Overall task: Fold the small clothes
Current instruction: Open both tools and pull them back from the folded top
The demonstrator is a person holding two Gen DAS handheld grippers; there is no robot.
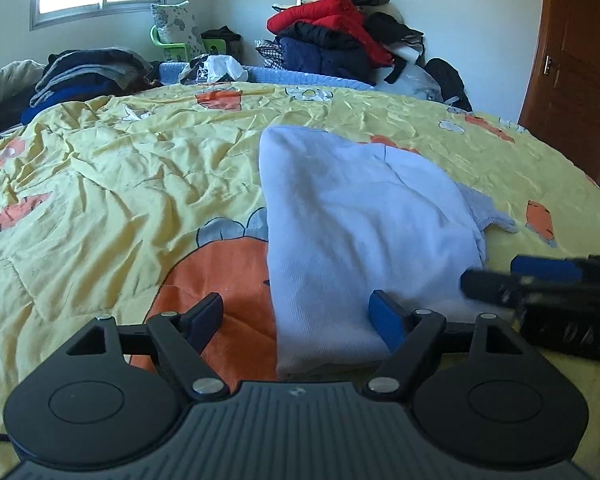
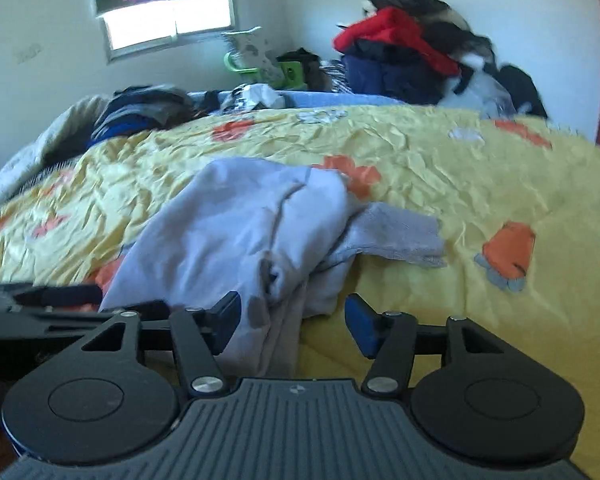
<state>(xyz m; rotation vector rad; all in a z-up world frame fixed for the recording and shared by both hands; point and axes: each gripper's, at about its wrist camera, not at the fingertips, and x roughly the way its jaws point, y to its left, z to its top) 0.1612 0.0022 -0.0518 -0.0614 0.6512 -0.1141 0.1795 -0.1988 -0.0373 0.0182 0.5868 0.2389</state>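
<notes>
A small pale lilac garment point(image 1: 364, 232) lies folded lengthwise on the yellow bedspread point(image 1: 120, 184), with a grey sleeve or leg end point(image 1: 488, 208) sticking out on its right. My left gripper point(image 1: 300, 316) is open, its jaws straddling the garment's near left edge. In the right wrist view the same garment point(image 2: 240, 232) looks rumpled at its near end, the grey piece point(image 2: 396, 232) to its right. My right gripper point(image 2: 292, 320) is open around the garment's near bunched end. The right gripper also shows in the left wrist view point(image 1: 540, 288), blurred.
The bedspread has orange cartoon prints. A pile of dark folded clothes point(image 1: 84, 76) sits at the far left of the bed. A tall heap of red, navy and black clothes point(image 1: 340, 36) stands at the far wall. A brown door point(image 1: 572, 72) is on the right.
</notes>
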